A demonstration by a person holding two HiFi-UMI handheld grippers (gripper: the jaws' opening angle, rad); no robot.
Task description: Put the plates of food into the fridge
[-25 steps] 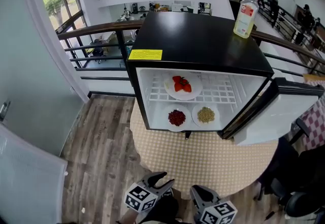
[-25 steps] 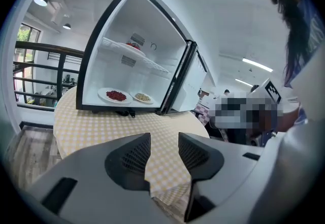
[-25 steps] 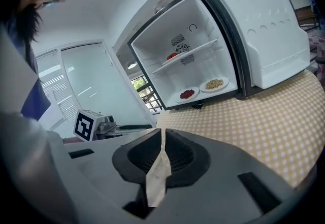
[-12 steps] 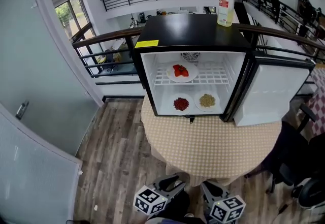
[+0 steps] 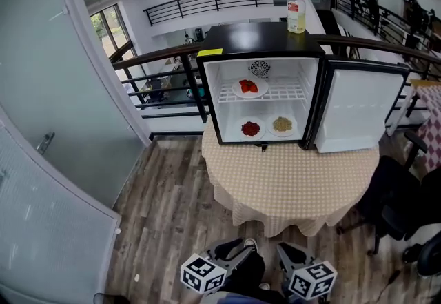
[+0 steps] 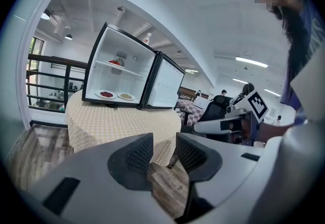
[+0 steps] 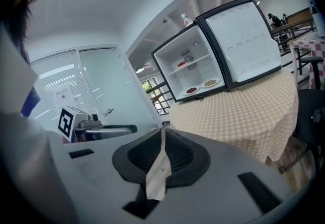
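Well clear of the table (image 5: 289, 182) edge: left gripper (image 5: 238, 251) apart, just narrowing, empty; right gripper (image 5: 289, 253) together.

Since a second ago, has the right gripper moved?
Yes. The right gripper, shut on a pale strip, has backed away from the table: then at its near edge, now floor lies between.

Open fridge (image 5: 265, 37) on round table (image 5: 289, 185); three food plates (image 5: 249, 87) inside; bottle (image 5: 296, 9) on top.
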